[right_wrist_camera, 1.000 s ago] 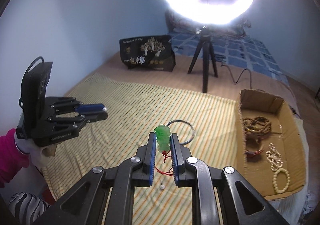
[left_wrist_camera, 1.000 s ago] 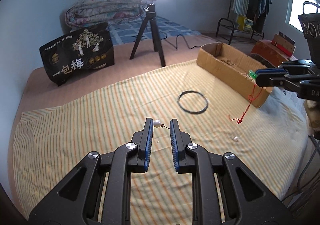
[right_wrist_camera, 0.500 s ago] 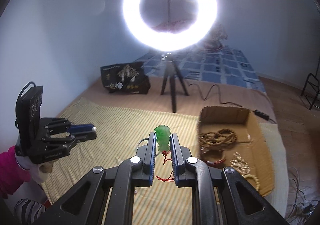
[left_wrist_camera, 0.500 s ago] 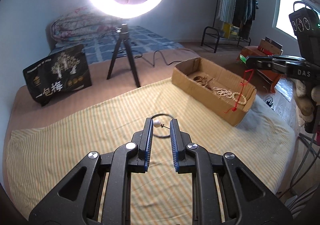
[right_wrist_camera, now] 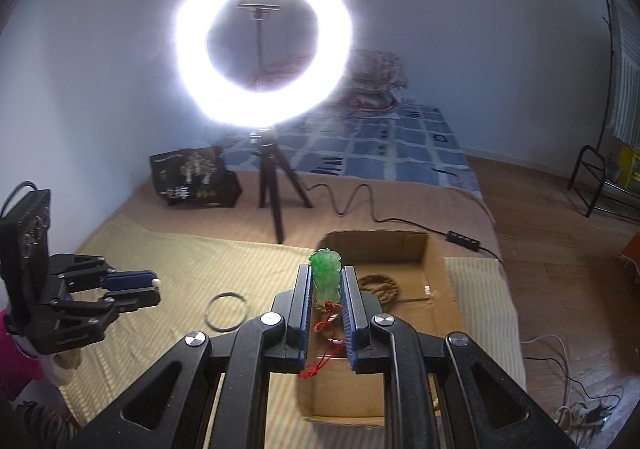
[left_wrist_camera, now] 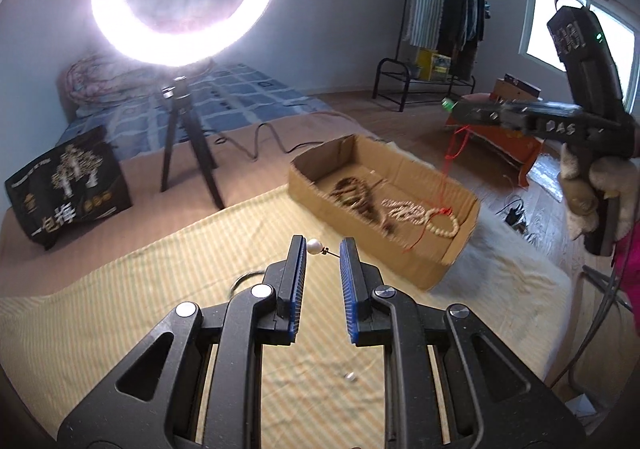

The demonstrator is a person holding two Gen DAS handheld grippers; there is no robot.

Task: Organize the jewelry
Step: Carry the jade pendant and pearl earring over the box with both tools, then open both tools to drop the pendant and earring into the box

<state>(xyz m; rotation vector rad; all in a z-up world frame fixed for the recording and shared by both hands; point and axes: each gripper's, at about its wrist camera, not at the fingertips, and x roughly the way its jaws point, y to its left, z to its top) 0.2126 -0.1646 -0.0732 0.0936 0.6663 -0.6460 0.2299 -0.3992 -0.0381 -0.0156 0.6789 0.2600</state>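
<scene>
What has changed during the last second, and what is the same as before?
The right gripper carried the green carved pendant on red cord from above the striped cloth to over the brown cardboard box. The left gripper rose with its white pearl earring. Both grips unchanged; the thin metal bangle stayed put.

Green jade pendant (right_wrist_camera: 327, 273) on red cord (right_wrist_camera: 325, 337); white pearl earring (left_wrist_camera: 314, 247); yellow-striped bedsheet (left_wrist_camera: 120, 309); brown cardboard box (left_wrist_camera: 360, 233) at two o'clock.
</scene>
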